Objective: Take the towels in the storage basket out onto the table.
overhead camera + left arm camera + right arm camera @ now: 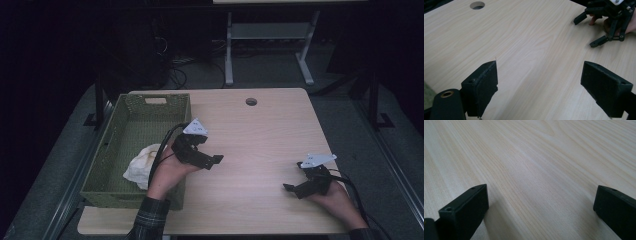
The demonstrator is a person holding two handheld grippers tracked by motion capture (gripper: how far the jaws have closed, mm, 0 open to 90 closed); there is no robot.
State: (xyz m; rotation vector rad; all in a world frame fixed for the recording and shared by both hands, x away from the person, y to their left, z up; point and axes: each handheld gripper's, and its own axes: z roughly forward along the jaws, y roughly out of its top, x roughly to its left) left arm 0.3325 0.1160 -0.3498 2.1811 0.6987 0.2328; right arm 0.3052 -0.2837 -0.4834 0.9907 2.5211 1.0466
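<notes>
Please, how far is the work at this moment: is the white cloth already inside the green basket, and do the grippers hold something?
Done, it seems: the crumpled white cloth lies inside the green woven basket at the table's left. In hand: nothing. The left gripper is open above the light wooden table beside the basket, and the right gripper is open over bare wood. Left: no loose item lies on the tabletop, so probably little or nothing.
</notes>
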